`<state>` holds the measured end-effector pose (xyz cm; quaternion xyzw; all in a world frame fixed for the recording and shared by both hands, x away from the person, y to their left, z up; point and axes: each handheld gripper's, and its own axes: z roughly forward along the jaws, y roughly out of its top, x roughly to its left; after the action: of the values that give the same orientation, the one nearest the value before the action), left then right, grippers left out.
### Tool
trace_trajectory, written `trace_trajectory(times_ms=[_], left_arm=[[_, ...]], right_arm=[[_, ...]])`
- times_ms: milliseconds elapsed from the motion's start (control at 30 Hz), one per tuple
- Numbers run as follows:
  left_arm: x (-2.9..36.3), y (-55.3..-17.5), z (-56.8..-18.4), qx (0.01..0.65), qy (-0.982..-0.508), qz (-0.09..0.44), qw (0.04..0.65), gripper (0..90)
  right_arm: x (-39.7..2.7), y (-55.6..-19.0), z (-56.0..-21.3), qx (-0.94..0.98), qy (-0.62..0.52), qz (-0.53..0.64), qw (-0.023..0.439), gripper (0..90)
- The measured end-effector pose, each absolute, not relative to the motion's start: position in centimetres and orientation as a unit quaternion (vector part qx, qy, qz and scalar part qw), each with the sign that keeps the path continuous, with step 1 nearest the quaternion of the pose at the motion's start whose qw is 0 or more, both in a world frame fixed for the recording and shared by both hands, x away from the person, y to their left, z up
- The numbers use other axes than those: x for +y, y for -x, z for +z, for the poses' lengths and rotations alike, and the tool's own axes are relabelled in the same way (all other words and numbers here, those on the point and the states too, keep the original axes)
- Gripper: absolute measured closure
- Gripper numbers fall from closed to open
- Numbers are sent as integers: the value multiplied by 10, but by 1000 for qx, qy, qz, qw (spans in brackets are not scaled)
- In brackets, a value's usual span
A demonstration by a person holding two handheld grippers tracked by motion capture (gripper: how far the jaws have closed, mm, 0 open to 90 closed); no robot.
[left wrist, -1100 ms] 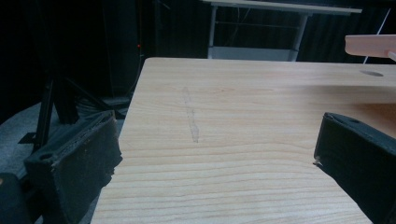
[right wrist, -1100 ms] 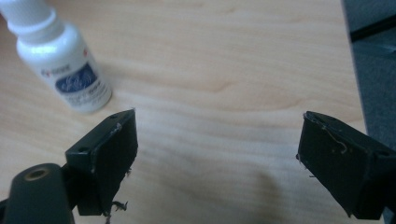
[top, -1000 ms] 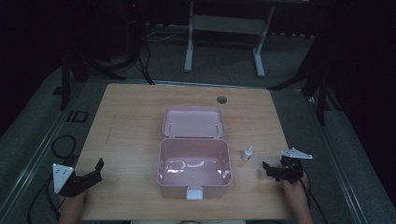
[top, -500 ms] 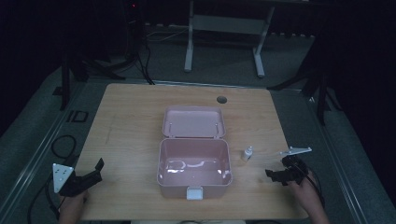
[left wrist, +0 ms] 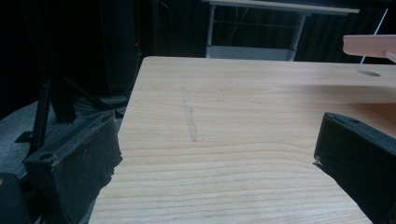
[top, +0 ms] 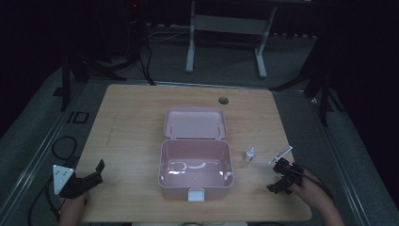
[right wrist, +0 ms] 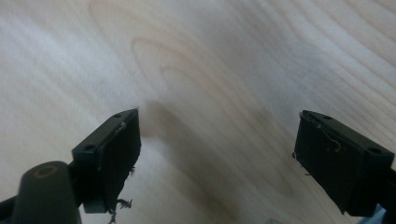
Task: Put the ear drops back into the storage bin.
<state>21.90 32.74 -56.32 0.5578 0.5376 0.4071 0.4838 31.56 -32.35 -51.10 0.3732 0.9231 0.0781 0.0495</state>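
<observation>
Nearest the person, the left gripper (top: 96, 170) rests at the near left of the open pink plastic box (top: 195, 167), its jaws spread over bare wood. The right gripper (top: 277, 182) sits near right of the box, jaws wide with nothing between them, having just been closing slightly. A small white dropper bottle (top: 249, 155) stands upright just right of the box, on the light wooden table (top: 131, 127)
</observation>
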Motion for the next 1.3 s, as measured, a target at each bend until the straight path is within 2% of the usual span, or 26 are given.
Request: trace_trajectory(times_ms=[233, 367, 567, 900, 1300], left_arm=[[328, -219, -563, 538, -557, 406, 484, 4], [328, -219, -563, 538, -558, 406, 485, 4], [328, -219, -563, 538, -557, 405, 486, 4], [328, -219, -563, 539, -558, 405, 485, 4], [328, -219, -563, 538, -559, 405, 484, 4]], right_arm=[[-318, -317, -504, 935, -351, 41, 16, 155], [-314, -322, -500, 937, -349, 1, -27, 146], [-311, -330, -497, 933, -351, -46, -67, 125], [-307, -350, -497, 935, -348, -27, -64, 120], [-280, -385, -488, 929, -367, 16, -46, 125]])
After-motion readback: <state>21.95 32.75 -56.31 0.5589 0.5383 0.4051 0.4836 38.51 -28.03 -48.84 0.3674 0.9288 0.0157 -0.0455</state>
